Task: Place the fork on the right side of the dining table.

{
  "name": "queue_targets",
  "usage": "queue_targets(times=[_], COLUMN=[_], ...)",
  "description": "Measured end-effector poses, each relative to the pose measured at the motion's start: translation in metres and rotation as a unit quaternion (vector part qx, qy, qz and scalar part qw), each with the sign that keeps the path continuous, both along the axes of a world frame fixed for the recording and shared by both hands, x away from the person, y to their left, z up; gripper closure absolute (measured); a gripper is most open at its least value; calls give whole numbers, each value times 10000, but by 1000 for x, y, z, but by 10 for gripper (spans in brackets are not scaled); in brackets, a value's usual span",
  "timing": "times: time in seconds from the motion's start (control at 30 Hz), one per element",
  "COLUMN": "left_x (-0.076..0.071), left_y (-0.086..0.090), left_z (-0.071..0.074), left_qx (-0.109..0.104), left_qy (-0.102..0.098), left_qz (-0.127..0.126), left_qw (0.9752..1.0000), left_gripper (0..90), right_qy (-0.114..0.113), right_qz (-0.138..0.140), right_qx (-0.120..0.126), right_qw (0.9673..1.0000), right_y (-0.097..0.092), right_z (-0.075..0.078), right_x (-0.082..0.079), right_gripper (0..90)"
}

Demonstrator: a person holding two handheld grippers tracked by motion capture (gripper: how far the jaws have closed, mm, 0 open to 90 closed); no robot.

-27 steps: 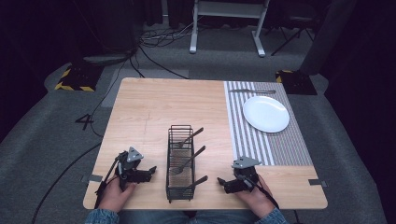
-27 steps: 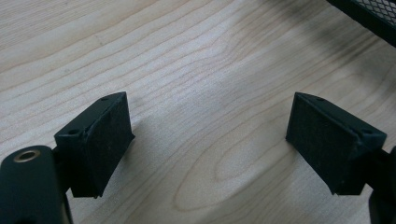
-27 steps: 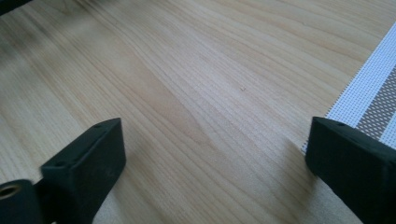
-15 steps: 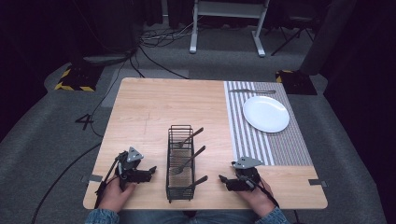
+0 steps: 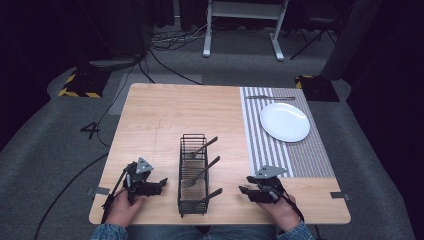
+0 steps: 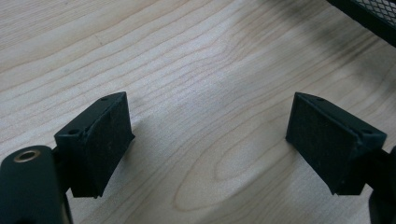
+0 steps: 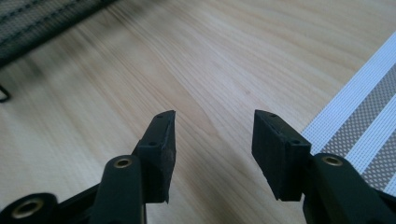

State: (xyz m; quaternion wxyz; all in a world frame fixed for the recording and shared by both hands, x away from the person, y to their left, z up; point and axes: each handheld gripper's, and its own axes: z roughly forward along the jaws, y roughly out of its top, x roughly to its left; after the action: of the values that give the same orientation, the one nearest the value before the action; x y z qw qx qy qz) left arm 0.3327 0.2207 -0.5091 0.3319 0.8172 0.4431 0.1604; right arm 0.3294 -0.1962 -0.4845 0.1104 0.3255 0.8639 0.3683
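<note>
The black wire caddy (image 5: pixel 193 175) stands on the desk (image 5: pixel 165 115) between both grippers, with 3 forks (image 5: pixel 201 172) lying in it, handles poking out toward the right gripper (image 5: pixel 246 190). That gripper's fingers (image 7: pixel 161 140) are apart and hold nothing, resting low just beside the nearest handle. The left gripper (image 5: pixel 161 183) sits on the caddy's other side, fingers (image 6: pixel 100 140) wide apart over bare wood. Beyond the right fingers lie a striped placemat (image 5: pixel 300 155) and a white plate (image 5: pixel 284 121). I judge this the approach step; next the right fingers must reach a fork handle and close on it.
</note>
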Motion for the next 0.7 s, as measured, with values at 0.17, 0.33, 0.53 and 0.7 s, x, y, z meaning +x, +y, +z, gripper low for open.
queue_targets(times=[0.17,0.33,0.53,0.7], left_x=[0,0,0,0], left_y=[0,0,0,0], left_z=[0,0,0,0], left_qx=[5,4,6,4], left_qy=[2,1,1,2], left_qz=[-3,-3,-3,-2], left_qw=[10000,10000,10000,10000], left_gripper=[143,143,143,143], right_qy=[-33,-85,-104,-221], right_qz=[123,213,323,466], right_qx=[241,340,415,430], right_qw=[9996,9992,9986,9977], right_y=[-1,-1,1,8], right_z=[25,37,53,66], right_x=[-9,-13,-20,-27], right_gripper=[539,566,575,570])
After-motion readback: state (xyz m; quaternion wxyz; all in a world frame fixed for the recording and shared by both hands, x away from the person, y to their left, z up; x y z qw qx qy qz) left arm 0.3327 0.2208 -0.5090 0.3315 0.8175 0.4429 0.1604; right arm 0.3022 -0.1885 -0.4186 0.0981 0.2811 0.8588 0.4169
